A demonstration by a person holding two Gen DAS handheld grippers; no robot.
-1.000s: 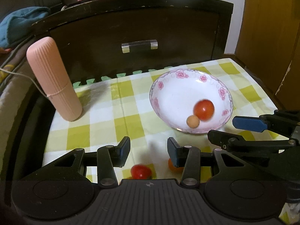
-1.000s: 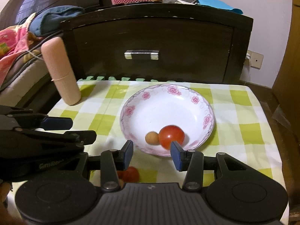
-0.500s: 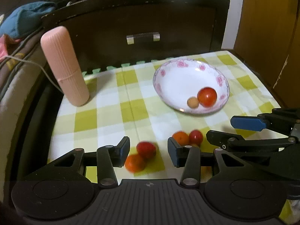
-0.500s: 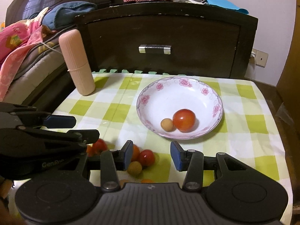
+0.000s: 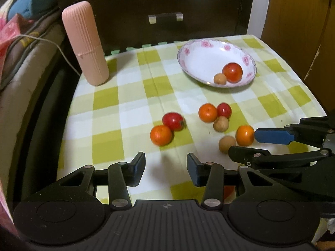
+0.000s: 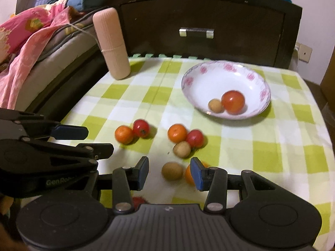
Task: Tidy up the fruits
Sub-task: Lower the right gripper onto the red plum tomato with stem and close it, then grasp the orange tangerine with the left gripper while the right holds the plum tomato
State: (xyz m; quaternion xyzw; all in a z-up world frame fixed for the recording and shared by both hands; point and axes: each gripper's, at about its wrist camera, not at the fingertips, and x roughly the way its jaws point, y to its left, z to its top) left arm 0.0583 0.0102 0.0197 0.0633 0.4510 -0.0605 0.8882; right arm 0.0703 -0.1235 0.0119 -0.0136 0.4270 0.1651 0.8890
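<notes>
Fruit lies in two places. In the white flowered bowl (image 6: 226,87), far right of the counter: one large tomato (image 6: 233,101) touching a small tan fruit (image 6: 215,105), both against the near wall.

Loose on the green-checked cloth (image 6: 261,154), nearer the cameras:
- An orange (image 5: 161,135) and a red tomato (image 5: 173,121), touching, to the left.
- A cluster in the middle: second orange (image 5: 207,112), small tomato (image 5: 224,110), tan fruit (image 5: 220,123), all touching.
- Nearest pair: third orange (image 5: 245,135) beside another tan fruit (image 5: 227,144).

Left gripper (image 5: 166,166): wide apart, holding nothing, poised over bare cloth just short of the left pair. Right gripper (image 6: 169,171): also wide, nothing held; the nearest tan fruit sits between its fingers, and the third orange is partly hidden behind the right blue pad (image 6: 196,173). Contact there cannot be judged. A red shape shows under the right gripper's body, too hidden to identify.

A ribbed pink cylinder (image 5: 85,42) stands upright at the far left corner. A dark drawer front (image 6: 209,21) with a metal handle rises behind the counter. Bedding (image 6: 29,41) is piled to the left.
</notes>
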